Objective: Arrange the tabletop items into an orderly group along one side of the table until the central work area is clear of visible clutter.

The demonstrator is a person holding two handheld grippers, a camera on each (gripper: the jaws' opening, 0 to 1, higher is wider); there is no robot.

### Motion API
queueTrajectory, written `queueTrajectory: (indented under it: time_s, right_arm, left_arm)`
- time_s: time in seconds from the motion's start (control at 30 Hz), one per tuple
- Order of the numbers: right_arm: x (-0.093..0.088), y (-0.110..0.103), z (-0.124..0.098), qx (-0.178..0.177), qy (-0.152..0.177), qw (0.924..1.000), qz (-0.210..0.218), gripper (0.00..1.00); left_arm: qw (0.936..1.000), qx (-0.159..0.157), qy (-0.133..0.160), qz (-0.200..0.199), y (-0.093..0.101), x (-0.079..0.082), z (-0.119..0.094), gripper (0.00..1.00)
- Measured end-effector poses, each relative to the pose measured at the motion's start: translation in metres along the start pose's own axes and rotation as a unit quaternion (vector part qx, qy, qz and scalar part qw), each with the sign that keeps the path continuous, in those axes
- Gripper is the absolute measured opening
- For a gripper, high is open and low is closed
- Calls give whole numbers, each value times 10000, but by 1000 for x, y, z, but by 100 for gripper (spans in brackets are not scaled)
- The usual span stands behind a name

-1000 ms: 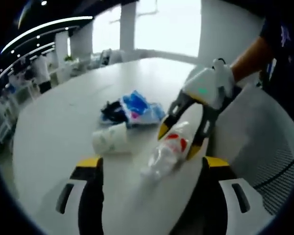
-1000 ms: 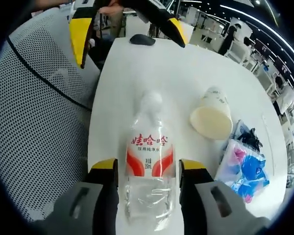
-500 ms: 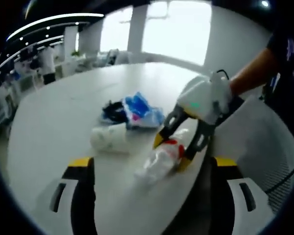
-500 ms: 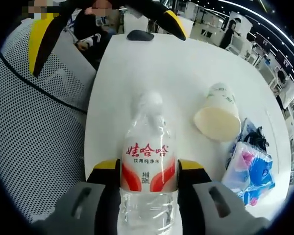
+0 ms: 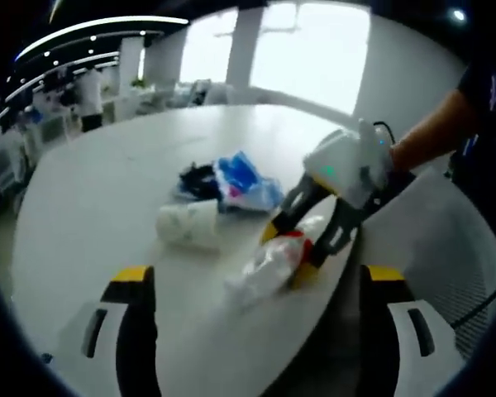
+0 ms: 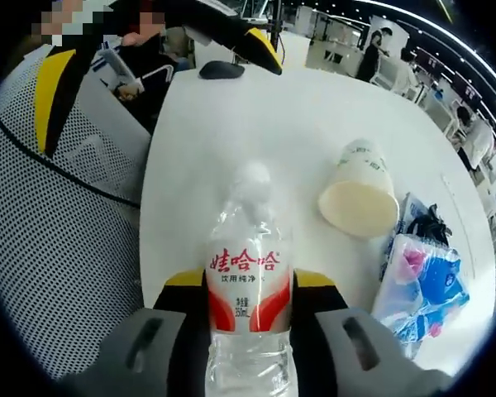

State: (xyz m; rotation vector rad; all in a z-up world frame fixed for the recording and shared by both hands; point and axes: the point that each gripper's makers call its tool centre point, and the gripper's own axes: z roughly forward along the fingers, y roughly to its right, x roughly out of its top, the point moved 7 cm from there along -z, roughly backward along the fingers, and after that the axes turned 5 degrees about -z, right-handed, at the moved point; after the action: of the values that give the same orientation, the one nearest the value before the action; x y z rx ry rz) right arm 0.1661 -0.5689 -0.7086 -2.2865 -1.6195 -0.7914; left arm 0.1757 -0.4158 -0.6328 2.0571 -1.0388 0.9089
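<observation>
since the earlier frame the right gripper (image 6: 250,285) had closed its jaws onto the water bottle (image 6: 248,281), which lay on the white table (image 6: 231,124) near its edge beside the tipped paper cup (image 6: 357,194) and blue packet (image 6: 422,289), while the left gripper (image 5: 252,277) stood with jaws apart.

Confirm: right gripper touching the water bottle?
Touching. In the right gripper view both jaws of the right gripper press the water bottle at its label, with no gap on either side.
</observation>
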Motion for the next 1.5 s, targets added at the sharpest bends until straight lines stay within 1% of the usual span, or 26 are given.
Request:
queueTrajectory:
  time_s: [0.03,0.07,0.13,0.2,0.3,0.4,0.73,0.8,0.9,0.97,1.0,1.03,1.13,1.27,1.4,1.5]
  right_arm:
    - [0,0,0,-9,25,10000,-47,33]
    - [1,0,-2,-7,53,10000,53,33]
    - [1,-3,-3,57,104,9999,72,33]
    - [-1,-4,-3,43,107,9998,130,33]
    - [-2,-5,-6,-8,145,9997,216,33]
    - [-2,-3,-10,-104,230,9993,290,33]
    - [10,5,-25,-340,553,9972,380,33]
    - [14,6,-27,-373,617,9967,378,34]
    - [20,7,-29,-414,710,9958,402,34]
    - [23,7,-30,-457,784,9951,397,34]
    - [26,8,-32,-468,832,9946,410,34]
    - [28,8,-32,-485,868,9942,411,34]
    - [33,9,-34,-517,926,9937,367,34]
    - [38,10,-36,-552,988,9930,335,34]
    - [43,11,-38,-581,1056,9924,265,33]
    - [44,10,-38,-576,1066,9922,279,33]
  left_arm:
    - [10000,6,-1,-21,0,0,0,99]
    - [10000,21,-8,-47,0,-1,0,99]
    - [10000,40,-37,-77,0,-3,1,99]
    - [9998,56,-79,-146,0,-4,2,98]
    - [9993,144,-145,-324,-4,-7,4,94]
    - [9988,200,-161,-420,-5,-9,5,93]
    - [9970,212,-155,-733,-6,-8,10,88]
    - [9959,221,-132,-862,-7,-7,11,86]
    - [9938,308,-64,-1065,-10,-5,12,82]
    - [9913,360,-46,-1264,-12,-5,12,79]
    - [9885,344,-52,-1470,-13,-5,12,78]
    - [9876,343,-41,-1532,-14,-5,13,77]
    - [9863,304,39,-1621,-14,-3,12,75]
    - [9842,296,62,-1744,-15,-2,12,75]
    - [9789,205,151,-2028,-14,2,12,74]
    - [9768,168,186,-2125,-13,4,12,71]
